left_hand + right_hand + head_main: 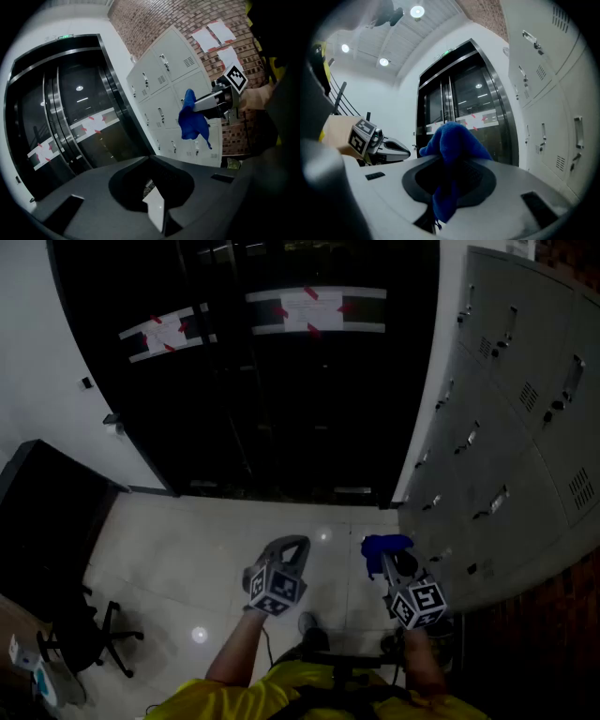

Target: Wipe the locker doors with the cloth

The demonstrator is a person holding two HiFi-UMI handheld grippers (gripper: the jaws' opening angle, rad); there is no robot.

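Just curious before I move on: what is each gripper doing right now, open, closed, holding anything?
The left gripper is closed and empty.
The right gripper is closed on the cloth.

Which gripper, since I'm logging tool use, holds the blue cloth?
The right gripper: the blue cloth is pinched between its jaws and hangs down. The left gripper has its jaws shut on nothing.

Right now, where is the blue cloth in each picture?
Head view: blue cloth, low, right of middle.
Left gripper view: right of middle, before the grey lockers.
Right gripper view: dead centre, pinched in the right tool.
Shared landmark: those lockers, seen in all three.
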